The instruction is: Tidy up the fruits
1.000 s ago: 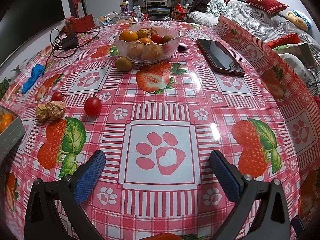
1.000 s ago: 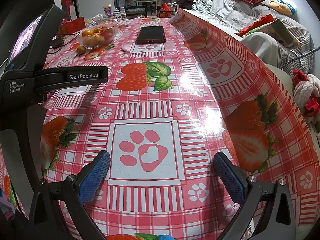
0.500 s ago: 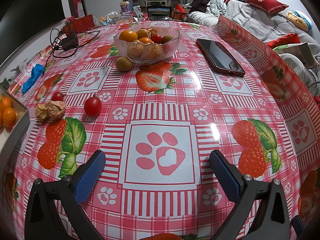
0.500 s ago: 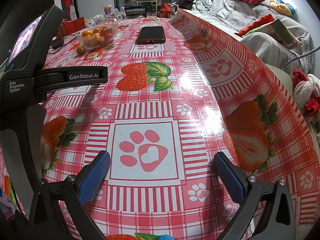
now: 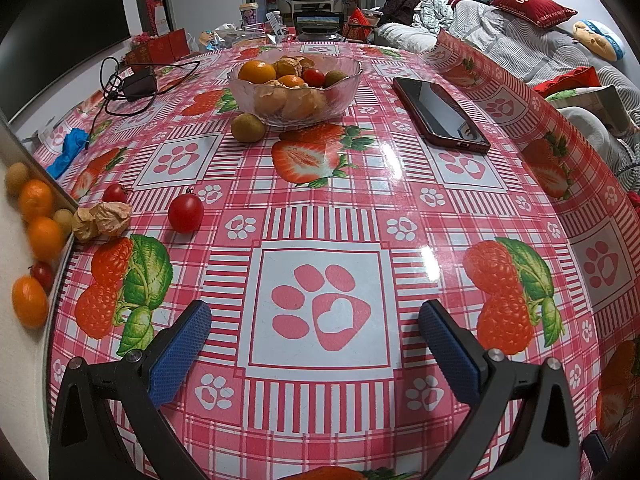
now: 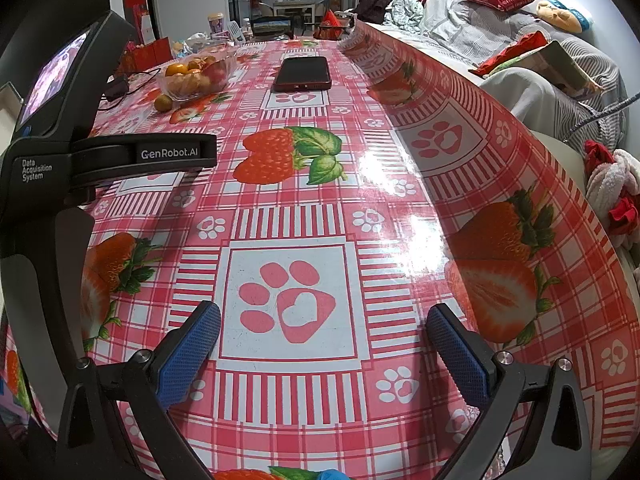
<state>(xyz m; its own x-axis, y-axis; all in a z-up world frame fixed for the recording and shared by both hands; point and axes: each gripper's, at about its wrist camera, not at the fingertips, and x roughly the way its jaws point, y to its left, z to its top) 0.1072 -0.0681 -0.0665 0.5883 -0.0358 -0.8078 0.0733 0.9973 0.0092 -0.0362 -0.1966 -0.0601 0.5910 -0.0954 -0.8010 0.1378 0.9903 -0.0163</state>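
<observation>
In the left wrist view a glass bowl full of oranges and small fruits stands at the table's far middle. A yellow-green fruit lies against its near side. A cherry tomato, a smaller tomato and a crumpled papery husk lie loose at the left. A tilted white tray with several oranges and small fruits fills the left edge. My left gripper is open and holds nothing. My right gripper is open too, over a paw print.
A dark phone lies right of the bowl. A charger with cable and a blue object sit at the far left. The left device's body blocks the right view's left side. A sofa runs along the right.
The tray of oranges has swung further into the left edge of the left wrist view, tilted so its fruits show. Both grippers have stayed still and open.
</observation>
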